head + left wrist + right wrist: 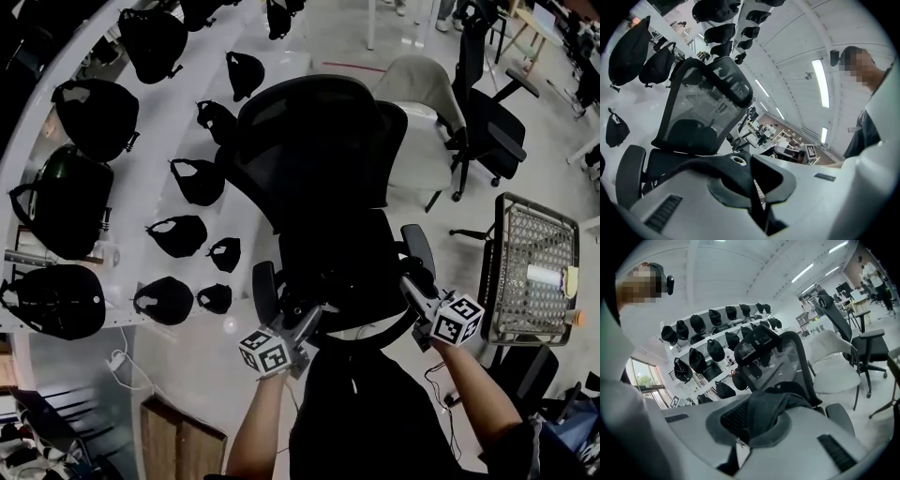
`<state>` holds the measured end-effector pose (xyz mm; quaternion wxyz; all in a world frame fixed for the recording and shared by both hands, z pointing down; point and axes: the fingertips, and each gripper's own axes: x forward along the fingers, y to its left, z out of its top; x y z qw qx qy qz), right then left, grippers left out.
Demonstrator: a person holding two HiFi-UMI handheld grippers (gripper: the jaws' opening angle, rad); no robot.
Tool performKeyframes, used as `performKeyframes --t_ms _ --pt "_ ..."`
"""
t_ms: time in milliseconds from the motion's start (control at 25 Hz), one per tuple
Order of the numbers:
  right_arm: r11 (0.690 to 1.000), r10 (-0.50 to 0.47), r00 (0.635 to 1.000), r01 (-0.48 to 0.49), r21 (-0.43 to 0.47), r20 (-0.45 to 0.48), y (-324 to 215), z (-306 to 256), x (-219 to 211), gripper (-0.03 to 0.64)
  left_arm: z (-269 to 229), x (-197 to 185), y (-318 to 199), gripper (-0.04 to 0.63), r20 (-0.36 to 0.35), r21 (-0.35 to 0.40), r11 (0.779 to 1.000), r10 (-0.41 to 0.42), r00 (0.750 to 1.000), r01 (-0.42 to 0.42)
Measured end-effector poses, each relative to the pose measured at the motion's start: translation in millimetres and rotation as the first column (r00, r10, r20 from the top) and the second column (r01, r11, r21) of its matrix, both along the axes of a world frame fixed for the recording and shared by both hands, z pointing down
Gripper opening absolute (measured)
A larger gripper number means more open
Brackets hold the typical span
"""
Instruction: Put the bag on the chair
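Observation:
A black mesh office chair (314, 141) stands in front of me, its backrest toward the wall. The black bag (352, 272) hangs low over the seat between both grippers; I cannot tell whether it rests on the seat. My left gripper (314, 314) is shut on a black strap (731, 168) with a metal eyelet, at the seat's left front. My right gripper (410, 286) is shut on a bunched fold of the bag's fabric (773, 408), by the right armrest (419, 248). The chair's mesh back (703, 108) fills the left gripper view and also rises behind the right gripper (745, 437).
White wall shelves (141, 187) at the left carry several black bags. A beige chair (422, 94) and another black office chair (487, 122) stand behind. A wire basket cart (530, 267) is at the right. A wooden panel (178, 436) lies on the floor at the lower left.

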<state>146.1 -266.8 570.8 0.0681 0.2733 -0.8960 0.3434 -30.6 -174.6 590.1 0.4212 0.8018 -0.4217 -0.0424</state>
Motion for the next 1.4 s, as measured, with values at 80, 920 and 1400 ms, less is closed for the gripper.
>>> performKeyframes --t_ms 80,920,1400 --pt "1.0 0.003 1.0 -0.003 0.002 -0.016 -10.3 5.6 -3.6 0.0 6.0 -5.3 -10.3 0.025 0.006 -0.007 1.0 -0.002 1.0 0.002" --pt "0.999 0.045 0.999 -0.046 -0.021 -0.029 -113.4 55.5 -49.0 -0.002 54.8 -50.1 -102.0 0.025 -0.01 -0.029 0.999 -0.033 0.999 0.033" --pt "1.0 0.009 0.998 -0.009 0.003 -0.058 -154.1 77.8 -69.0 -0.002 82.3 -74.2 -146.7 0.025 -0.009 -0.031 0.997 -0.071 0.997 0.071"
